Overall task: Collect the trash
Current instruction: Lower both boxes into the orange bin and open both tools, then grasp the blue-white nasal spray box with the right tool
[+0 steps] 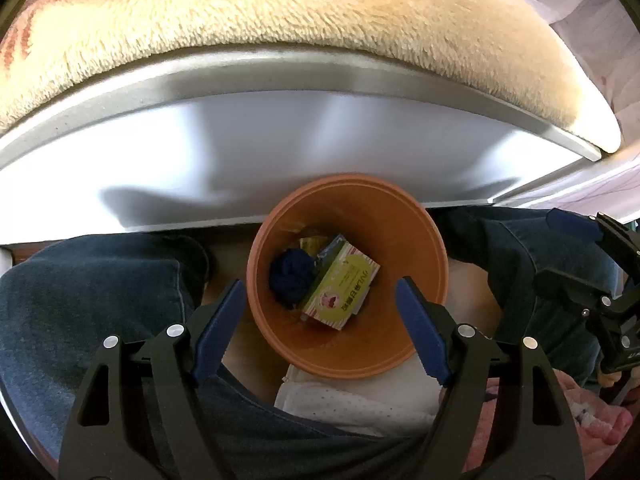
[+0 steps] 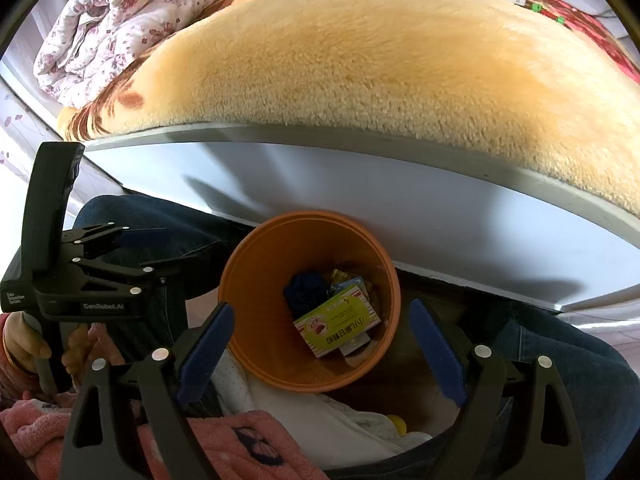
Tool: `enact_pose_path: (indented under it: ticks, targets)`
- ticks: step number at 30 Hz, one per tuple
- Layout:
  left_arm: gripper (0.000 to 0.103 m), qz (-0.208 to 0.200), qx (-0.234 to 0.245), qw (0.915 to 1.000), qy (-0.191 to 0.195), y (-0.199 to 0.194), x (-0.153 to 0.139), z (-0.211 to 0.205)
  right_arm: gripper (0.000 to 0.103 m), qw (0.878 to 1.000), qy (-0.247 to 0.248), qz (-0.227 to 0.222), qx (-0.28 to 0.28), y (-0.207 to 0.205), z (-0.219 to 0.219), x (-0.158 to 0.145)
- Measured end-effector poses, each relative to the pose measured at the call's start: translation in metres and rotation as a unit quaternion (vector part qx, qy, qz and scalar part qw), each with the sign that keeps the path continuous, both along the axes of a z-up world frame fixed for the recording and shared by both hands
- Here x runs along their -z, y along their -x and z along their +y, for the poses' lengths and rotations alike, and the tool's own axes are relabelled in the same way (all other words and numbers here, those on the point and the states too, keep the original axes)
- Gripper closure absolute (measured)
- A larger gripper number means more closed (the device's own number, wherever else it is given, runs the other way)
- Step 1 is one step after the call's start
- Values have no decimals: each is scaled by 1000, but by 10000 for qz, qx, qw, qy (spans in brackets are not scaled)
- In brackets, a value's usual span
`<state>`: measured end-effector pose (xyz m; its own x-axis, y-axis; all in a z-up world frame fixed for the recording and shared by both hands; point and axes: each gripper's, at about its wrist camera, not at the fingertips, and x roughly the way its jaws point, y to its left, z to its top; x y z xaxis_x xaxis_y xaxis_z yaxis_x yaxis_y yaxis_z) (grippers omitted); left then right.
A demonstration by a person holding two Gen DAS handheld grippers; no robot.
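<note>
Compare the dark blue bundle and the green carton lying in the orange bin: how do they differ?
The dark blue bundle is rounded, soft-looking and plain; the green carton is flat-sided, boxy and printed with text. The carton looks larger and lies tilted, its printed face up. Both rest at the bottom of the orange bin, touching.

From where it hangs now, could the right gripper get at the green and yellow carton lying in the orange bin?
Probably yes. The right gripper hangs open and empty above the orange bin, and the carton lies on top of the other trash with nothing over it. The bin's walls may crowd the open jaws on the way down.
</note>
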<state>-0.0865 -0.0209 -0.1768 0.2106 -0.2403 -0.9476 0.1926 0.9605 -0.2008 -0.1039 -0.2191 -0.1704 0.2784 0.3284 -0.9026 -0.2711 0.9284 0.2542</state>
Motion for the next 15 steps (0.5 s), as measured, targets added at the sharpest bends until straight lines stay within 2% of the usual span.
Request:
enact_pose_path:
  ticks: [10, 15]
  targets:
    - [27, -34, -23, 10000, 6, -1, -2, 0, 16, 10000, 6, -62, 12, 2, -1, -5]
    - [27, -155, -29, 9999, 33, 1, -16, 0, 16, 9997, -52, -229, 35, 3, -4, -20]
